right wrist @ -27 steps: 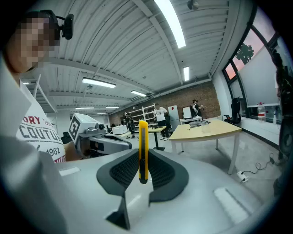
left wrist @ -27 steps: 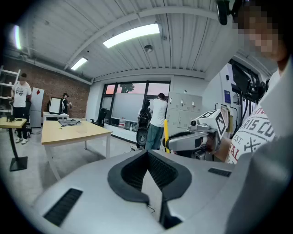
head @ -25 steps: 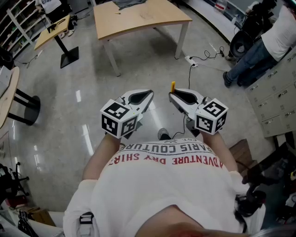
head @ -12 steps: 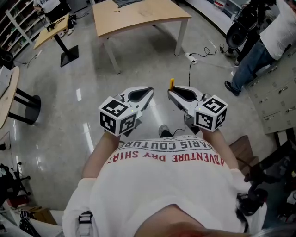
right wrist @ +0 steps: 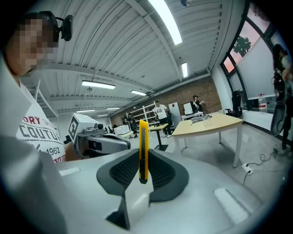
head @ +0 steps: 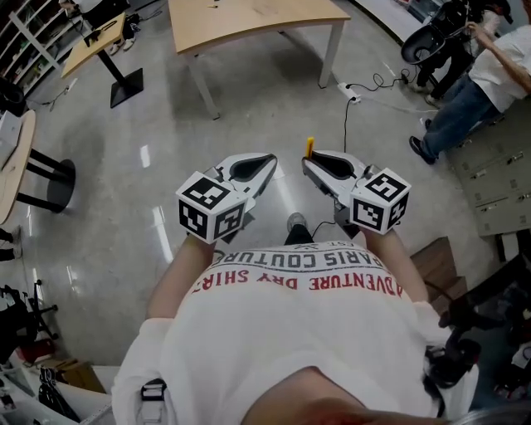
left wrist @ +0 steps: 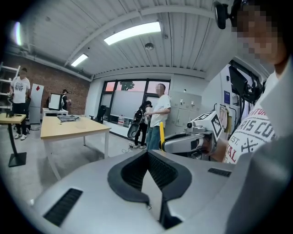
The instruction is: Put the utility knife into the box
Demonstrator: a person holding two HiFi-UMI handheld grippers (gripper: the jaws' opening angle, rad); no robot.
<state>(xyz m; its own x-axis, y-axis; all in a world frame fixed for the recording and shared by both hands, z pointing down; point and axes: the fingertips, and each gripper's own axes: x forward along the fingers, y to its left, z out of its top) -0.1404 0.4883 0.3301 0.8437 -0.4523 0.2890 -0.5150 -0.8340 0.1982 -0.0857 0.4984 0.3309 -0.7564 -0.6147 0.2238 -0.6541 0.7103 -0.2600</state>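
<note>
My right gripper point(head: 309, 167) is shut on a yellow utility knife point(head: 310, 148), held at waist height over the floor. In the right gripper view the knife point(right wrist: 143, 151) stands upright, pinched between the black pads point(right wrist: 161, 172) of the right gripper point(right wrist: 143, 160). My left gripper point(head: 269, 163) hovers beside it, a small gap apart, shut with nothing in it. In the left gripper view the left gripper point(left wrist: 147, 155) has its tips together, and the knife point(left wrist: 161, 140) shows beyond at the right gripper's point(left wrist: 190, 141) tip. No box shows in any view.
A wooden table point(head: 249, 21) stands ahead across the shiny floor. A power strip with cable point(head: 352, 95) lies ahead to the right. A bystander point(head: 473, 87) stands by grey lockers point(head: 498, 178) at the right. A round table point(head: 12, 162) is at the left.
Both grippers keep almost the same place and stay shut. The head view has tipped down a little, so the table sits higher in frame. The bystander at the right has stepped further away.
</note>
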